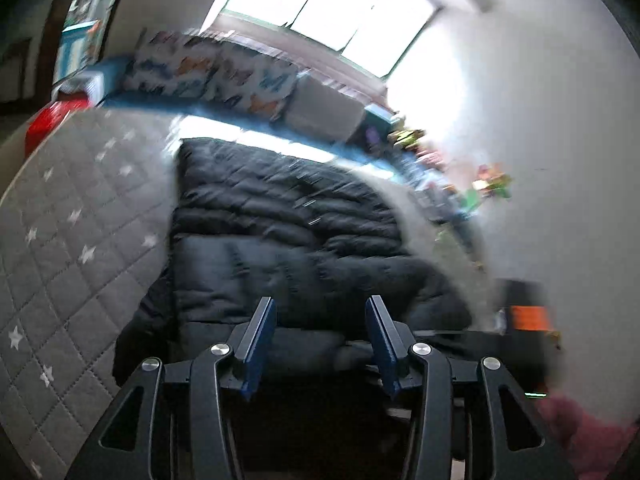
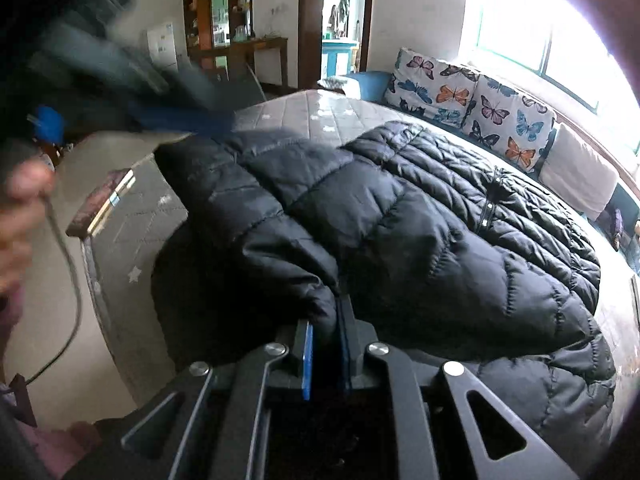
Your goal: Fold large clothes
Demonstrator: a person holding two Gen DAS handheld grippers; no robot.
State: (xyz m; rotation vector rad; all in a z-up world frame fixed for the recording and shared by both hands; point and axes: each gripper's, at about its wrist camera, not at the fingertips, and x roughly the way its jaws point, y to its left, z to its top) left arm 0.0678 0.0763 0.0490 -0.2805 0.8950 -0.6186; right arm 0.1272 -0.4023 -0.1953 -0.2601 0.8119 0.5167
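Jacket [image 2: 420, 216] lies long before us on the mattress [image 1: 80, 208]; our right tongs [image 2: 325, 344] pinch its near fold, left tongs [image 1: 320, 332] wide, empty, just above.

No legible text, label, brand, number or sign is found in either view; printed surfaces are too blurred to read.

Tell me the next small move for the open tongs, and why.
Probably close the left tongs on the black puffer jacket edge ahead of them: they hang open and empty, while the right tongs already pinch a fold, and folding likely needs both.
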